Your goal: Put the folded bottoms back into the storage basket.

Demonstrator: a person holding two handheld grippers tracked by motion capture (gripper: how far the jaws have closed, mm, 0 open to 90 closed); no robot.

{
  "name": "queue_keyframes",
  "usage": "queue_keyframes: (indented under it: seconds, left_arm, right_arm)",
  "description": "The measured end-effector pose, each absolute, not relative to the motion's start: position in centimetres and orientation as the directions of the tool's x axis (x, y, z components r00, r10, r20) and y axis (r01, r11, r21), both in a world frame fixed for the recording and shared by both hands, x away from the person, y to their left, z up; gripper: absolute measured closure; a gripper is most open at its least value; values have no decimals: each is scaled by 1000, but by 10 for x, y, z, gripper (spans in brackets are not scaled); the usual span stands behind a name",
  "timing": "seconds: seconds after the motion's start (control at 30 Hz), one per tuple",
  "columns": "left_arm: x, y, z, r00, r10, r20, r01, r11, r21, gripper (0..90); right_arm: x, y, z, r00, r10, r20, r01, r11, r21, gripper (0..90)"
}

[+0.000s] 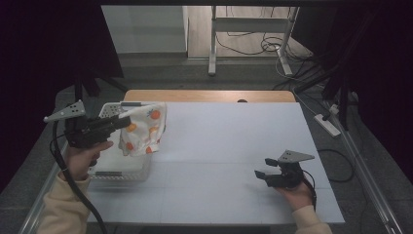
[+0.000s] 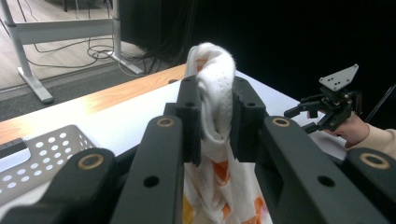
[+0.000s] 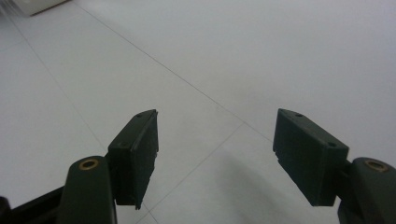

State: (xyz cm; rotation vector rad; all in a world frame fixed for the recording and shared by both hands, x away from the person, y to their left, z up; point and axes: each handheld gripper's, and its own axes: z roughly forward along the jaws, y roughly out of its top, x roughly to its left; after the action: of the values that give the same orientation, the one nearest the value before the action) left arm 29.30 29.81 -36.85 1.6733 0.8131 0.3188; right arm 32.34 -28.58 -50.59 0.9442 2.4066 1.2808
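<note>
Closest in the left gripper view, the left hand-held gripper (image 2: pixel 215 123) is clamped on a bunched fold of a white cloth (image 2: pixel 215 98) with orange spots — the rest of the cloth hangs below the jaws. In the high view the cloth (image 1: pixel 143 127) dangles above the near right edge of a white perforated basket (image 1: pixel 111 110) at the left side of the tabletop (image 1: pixel 229 146). The right hand-held gripper (image 1: pixel 263 168) rests low over the tabletop's right part, well apart from the cloth — its jaws stand apart with nothing between them.
</note>
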Motion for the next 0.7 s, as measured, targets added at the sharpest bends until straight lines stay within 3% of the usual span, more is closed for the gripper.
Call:
queue_keyframes:
  seconds: [0.7]
  left_arm:
    - [287, 333, -381, 671, 700, -245, 385, -47, 922, 767]
  right_arm:
    - [324, -284, -508, -756, 650, 77, 433, 408, 804, 312]
